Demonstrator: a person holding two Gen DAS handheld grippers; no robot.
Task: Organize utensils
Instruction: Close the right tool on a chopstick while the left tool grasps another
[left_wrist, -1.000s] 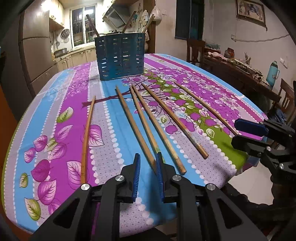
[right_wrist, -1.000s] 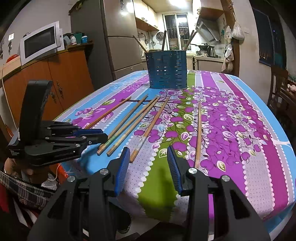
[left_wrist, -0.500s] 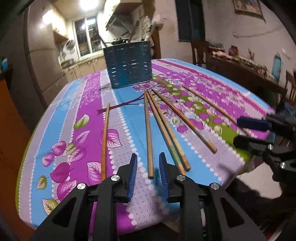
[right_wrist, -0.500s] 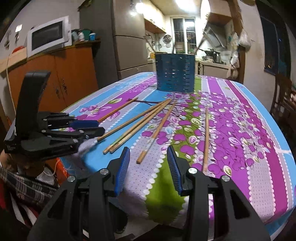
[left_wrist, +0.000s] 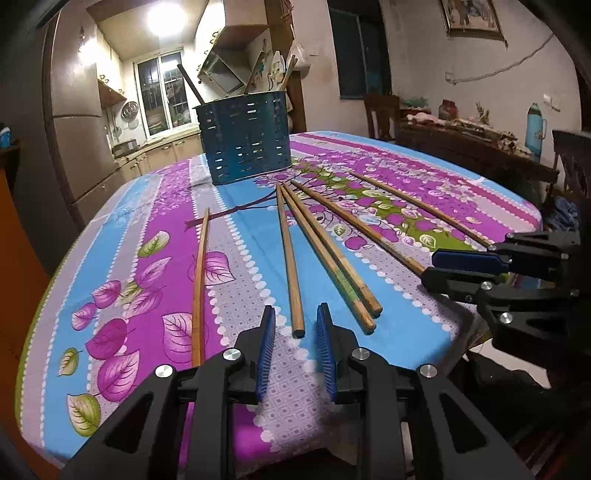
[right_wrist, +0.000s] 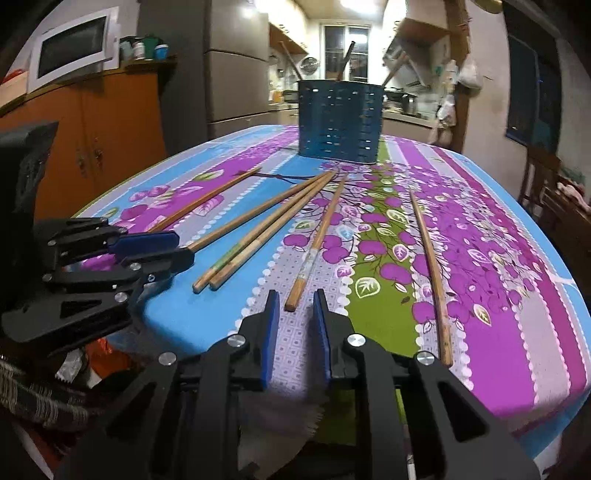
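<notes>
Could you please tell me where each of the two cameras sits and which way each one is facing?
Left wrist: sits on the left claw, looking down its fingers across the table at the chopsticks and blue utensil holder; the right claw shows at its right edge.
Right wrist: sits on the right claw, facing the same holder; the left claw and a plaid sleeve show at its left.
Shared: table, chopsticks, holder, both claws.

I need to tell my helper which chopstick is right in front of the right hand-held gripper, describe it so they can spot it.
Start at the blue slotted utensil holder on the floral tablecloth. Six chopsticks lie before it; take the fifth from the left. Unlike its plain neighbours, it has a pale patterned band near its thick end.
</notes>
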